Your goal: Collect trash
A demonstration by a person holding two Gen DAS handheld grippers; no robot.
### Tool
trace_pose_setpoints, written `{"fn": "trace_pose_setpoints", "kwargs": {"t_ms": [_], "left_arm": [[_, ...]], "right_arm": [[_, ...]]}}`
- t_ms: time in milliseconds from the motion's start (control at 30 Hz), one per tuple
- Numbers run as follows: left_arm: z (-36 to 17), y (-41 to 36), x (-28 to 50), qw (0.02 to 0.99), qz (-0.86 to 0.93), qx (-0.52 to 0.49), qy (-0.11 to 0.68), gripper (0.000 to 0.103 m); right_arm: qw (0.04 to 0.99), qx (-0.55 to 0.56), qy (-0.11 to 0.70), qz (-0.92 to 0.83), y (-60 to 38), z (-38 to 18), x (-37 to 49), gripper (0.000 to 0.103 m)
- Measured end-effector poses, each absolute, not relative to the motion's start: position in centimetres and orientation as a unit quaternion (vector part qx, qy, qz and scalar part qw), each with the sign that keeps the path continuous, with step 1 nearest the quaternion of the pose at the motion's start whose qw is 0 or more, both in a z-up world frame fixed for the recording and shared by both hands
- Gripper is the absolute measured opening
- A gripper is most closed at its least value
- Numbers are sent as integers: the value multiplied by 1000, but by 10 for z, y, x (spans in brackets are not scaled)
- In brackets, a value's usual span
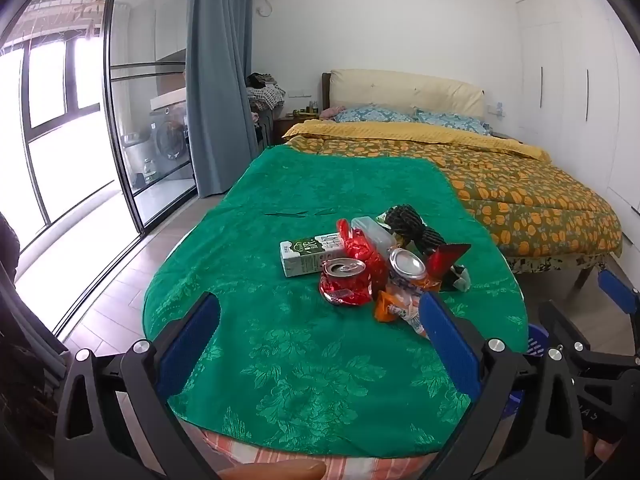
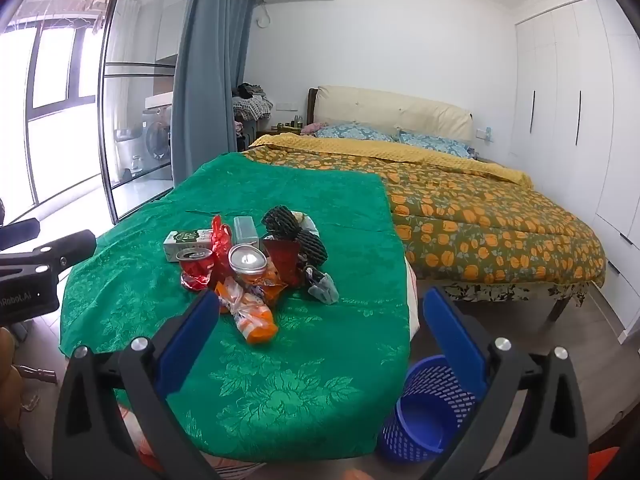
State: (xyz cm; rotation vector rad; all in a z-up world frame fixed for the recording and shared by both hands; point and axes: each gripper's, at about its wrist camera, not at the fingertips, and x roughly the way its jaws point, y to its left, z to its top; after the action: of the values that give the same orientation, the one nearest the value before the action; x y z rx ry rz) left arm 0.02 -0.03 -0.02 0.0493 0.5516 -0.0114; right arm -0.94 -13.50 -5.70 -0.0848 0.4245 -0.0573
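A pile of trash lies on the green tablecloth (image 1: 304,360): a crushed red can (image 1: 346,282), a silver-topped can (image 1: 406,266), a green-white carton (image 1: 310,256), orange wrappers (image 1: 394,306), black foam netting (image 1: 412,226) and red foil. My left gripper (image 1: 320,312) is open and empty, short of the pile. My right gripper (image 2: 320,308) is open and empty, near the orange wrappers (image 2: 252,316), with the red can (image 2: 196,270) and carton (image 2: 186,242) beyond. A blue mesh basket (image 2: 430,412) stands on the floor right of the table.
A bed with an orange-patterned quilt (image 2: 480,224) lies behind and right of the table. Glass sliding doors (image 1: 132,120) and a grey curtain are at the left. White wardrobes (image 2: 576,120) line the right wall. The left gripper's body (image 2: 36,276) shows at the right view's left edge.
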Motion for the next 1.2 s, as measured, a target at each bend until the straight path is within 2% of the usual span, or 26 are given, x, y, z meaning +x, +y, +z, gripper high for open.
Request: {"fn": "trace_pose_setpoints", "kwargs": {"t_ms": [1200], "left_arm": [[-36, 4, 6, 960, -4, 33, 277, 99]], "right_arm": [[976, -43, 209, -28, -138, -57, -10, 98]]}}
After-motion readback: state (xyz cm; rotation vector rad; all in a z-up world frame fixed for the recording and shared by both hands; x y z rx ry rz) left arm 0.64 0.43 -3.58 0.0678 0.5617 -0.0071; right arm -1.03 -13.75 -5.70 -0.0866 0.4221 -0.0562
